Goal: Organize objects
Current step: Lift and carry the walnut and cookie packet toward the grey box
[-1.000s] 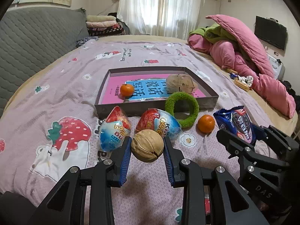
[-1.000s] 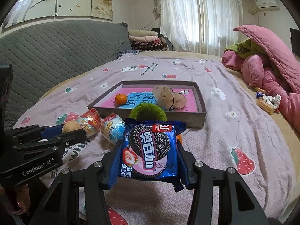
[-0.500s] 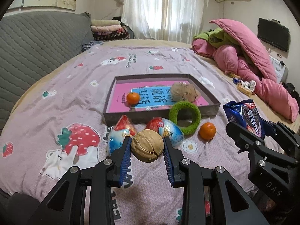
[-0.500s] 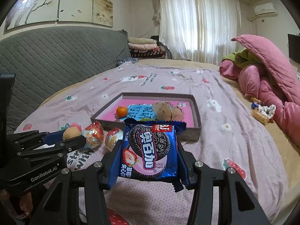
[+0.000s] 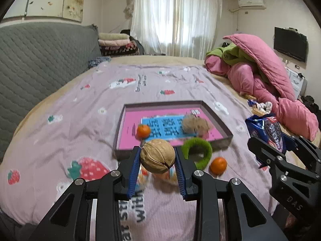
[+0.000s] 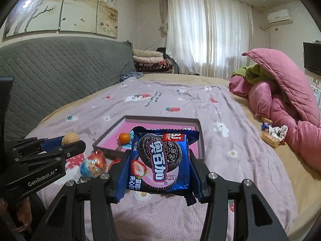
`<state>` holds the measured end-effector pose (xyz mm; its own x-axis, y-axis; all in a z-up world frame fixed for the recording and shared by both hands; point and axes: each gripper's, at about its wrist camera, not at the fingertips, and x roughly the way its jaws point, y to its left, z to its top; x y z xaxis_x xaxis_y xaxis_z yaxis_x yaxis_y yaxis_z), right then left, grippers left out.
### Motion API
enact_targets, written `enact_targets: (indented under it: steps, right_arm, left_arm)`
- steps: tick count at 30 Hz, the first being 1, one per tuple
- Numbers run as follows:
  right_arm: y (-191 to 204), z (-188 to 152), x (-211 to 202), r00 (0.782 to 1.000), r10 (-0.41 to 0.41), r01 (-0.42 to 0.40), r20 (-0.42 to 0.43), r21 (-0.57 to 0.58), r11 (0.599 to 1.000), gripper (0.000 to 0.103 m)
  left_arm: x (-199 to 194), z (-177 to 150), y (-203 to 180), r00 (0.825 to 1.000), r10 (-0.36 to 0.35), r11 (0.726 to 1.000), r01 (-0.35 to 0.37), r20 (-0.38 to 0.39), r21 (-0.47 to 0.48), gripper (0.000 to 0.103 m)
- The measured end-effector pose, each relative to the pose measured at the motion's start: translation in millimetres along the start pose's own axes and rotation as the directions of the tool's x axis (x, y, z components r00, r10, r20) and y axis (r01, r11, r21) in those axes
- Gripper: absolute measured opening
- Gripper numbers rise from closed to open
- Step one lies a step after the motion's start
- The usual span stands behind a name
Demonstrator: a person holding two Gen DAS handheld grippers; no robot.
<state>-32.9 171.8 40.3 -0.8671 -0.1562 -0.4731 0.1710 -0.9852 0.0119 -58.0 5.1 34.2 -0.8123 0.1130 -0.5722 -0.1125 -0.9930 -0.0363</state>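
Gripping a walnut [image 5: 157, 156] between the blue pads of the left gripper [image 5: 157, 165], clear of the pink bedsheet [image 5: 60, 132]. Clamping a blue cookie packet [image 6: 159, 161] by its side edges in the right gripper [image 6: 158, 170], hanging in front of the shallow cardboard tray [image 6: 201, 138]. Tray already holding one tangerine [image 5: 143, 131] and a second walnut [image 5: 195, 124]; green fuzzy ring [image 5: 197, 150], another tangerine [image 5: 218, 165] and foil-wrapped eggs [image 6: 93, 163] lying outside it. Judging risks: round shell slipping or rolling off narrow pads if tilting; crinkly wrapper buckling and sliding out; two grippers crowding over the tray and colliding; walnut rolling after release, knocking the tangerine.
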Motion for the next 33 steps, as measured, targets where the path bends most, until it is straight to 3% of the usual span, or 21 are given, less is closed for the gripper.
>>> enact_targets:
  steps: [16, 33]
  right_arm:
    - [-2.9, 45.2, 22.1, 0.999, -0.021, 0.022, 0.046, -0.039, 0.999, 0.052]
    - [2.0, 71.6, 51.7, 0.993, 0.041, -0.033, 0.115, -0.064, 0.997, 0.052]
  left_arm:
    - [35.0, 60.0, 16.5, 1.0, 0.009, 1.0, -0.009, 0.021, -0.009, 0.034]
    - [60.9, 84.9, 10.8, 0.999, 0.023, 1.0, -0.023, 0.03, 0.0, 0.034]
